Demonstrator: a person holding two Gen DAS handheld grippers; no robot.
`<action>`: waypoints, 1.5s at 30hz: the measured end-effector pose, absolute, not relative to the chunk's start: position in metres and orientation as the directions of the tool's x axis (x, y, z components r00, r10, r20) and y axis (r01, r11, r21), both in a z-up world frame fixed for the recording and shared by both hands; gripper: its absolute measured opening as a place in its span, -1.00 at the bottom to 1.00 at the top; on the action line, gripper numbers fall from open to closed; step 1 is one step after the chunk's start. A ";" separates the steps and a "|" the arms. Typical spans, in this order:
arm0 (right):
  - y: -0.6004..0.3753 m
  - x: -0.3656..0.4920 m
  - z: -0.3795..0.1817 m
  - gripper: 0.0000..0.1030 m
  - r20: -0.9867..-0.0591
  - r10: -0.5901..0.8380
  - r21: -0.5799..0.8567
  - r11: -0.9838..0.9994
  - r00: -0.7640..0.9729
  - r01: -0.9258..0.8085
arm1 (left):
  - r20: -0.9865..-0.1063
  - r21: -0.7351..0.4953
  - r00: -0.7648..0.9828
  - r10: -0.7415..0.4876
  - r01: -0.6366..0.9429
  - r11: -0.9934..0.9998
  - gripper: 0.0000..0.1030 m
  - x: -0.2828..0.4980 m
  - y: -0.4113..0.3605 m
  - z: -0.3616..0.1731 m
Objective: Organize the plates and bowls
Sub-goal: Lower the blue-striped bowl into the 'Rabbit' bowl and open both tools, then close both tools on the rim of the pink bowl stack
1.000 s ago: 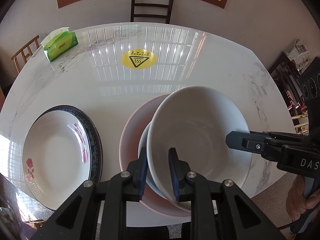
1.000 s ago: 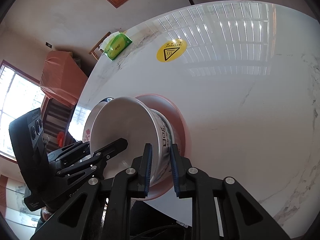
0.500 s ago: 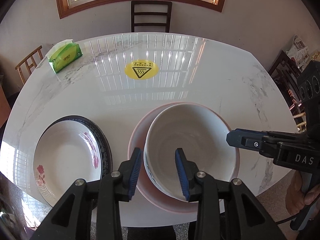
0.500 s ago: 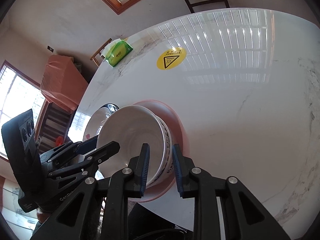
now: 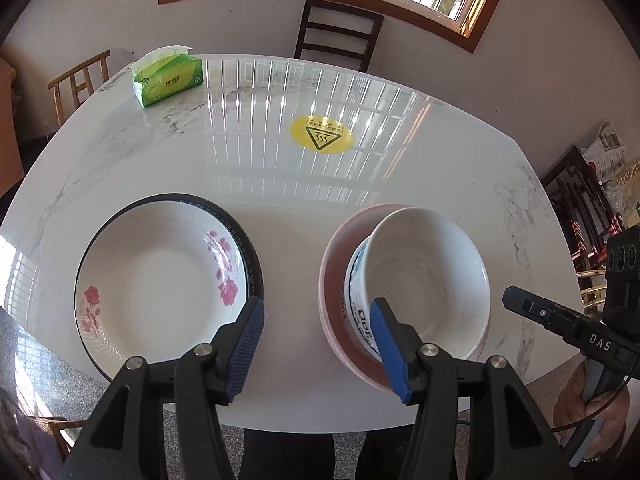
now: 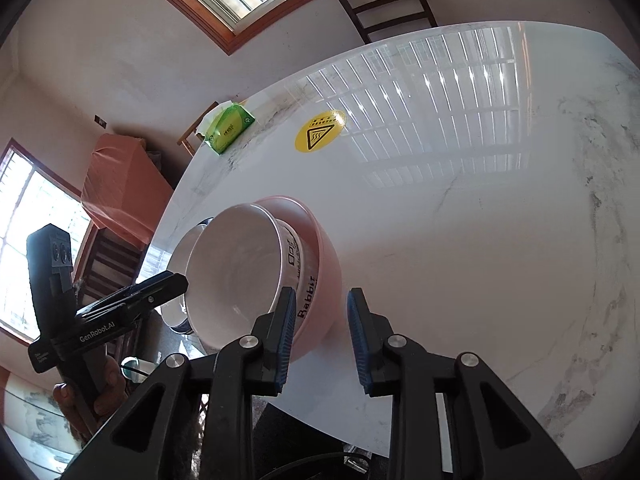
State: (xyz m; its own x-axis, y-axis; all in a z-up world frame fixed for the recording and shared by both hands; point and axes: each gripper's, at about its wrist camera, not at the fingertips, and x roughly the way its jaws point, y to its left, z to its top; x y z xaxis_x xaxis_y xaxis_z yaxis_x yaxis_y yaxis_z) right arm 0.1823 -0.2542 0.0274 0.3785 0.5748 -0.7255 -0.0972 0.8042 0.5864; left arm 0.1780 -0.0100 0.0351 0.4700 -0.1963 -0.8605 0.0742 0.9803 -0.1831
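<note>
A white bowl (image 5: 424, 276) sits nested in a pink bowl (image 5: 332, 280) near the table's front edge; both show in the right wrist view, white (image 6: 232, 272) inside pink (image 6: 320, 264). A white floral plate (image 5: 160, 280) lies stacked on a dark-rimmed plate (image 5: 251, 252) to the left. My left gripper (image 5: 316, 320) is open and empty, above the gap between plates and bowls. My right gripper (image 6: 320, 312) is open and empty, just in front of the pink bowl; its body shows in the left wrist view (image 5: 560, 320).
A green tissue pack (image 5: 168, 76) lies at the far left of the white marble table (image 5: 280, 184). A yellow warning sticker (image 5: 322, 134) marks the table's middle. Chairs (image 5: 336, 36) stand around the table.
Both grippers have opened and let go of the white bowl, which now rests in the pink bowl. Both have pulled back; the left one has shifted left.
</note>
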 end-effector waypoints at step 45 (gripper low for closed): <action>-0.209 0.207 0.017 -0.75 -0.895 0.373 0.342 0.926 0.246 -0.160 | -0.885 -0.265 0.407 -0.226 -0.040 0.963 -0.16 0.194 -0.001 -0.009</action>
State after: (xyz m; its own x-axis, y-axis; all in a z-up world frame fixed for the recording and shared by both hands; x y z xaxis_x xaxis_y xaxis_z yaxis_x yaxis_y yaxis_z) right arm 0.2066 -0.2088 0.0170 0.2463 0.3727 -0.8947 -0.1601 0.9261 0.3417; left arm 0.1937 -0.0011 -0.0091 0.4065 -0.2265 -0.8851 -0.0404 0.9634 -0.2651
